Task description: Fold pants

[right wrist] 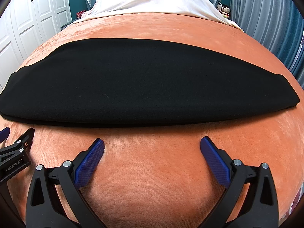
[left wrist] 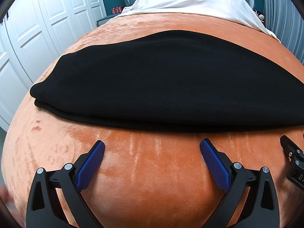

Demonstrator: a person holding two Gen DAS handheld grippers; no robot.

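Here the black knit pants [left wrist: 161,83] lie folded into a long flat band across the orange plush blanket [left wrist: 152,171] that covers the bed, with layers stacked at the near edge and a stitched hem showing at the left end. In the right wrist view the same pants [right wrist: 148,87] stretch from the left edge almost to the right side of the blanket [right wrist: 152,171], with the right end folded over neatly.

The left gripper [left wrist: 152,148] sits just near of the pants, its blue textured pads [left wrist: 91,167] spread wide apart and holding nothing, over bare blanket. The right gripper [right wrist: 152,147] is likewise spread wide and empty, close to the near edge of the pants without touching it. Each gripper shows at the edge of the other's view, side by side.

Beyond the far edge of the blanket lies a white sheet [left wrist: 190,1]. White panelled wardrobe doors [left wrist: 38,28] stand at the left, grey-blue curtains [right wrist: 266,9] hang at the right, and small figurines [right wrist: 224,9] sit by the far right corner.
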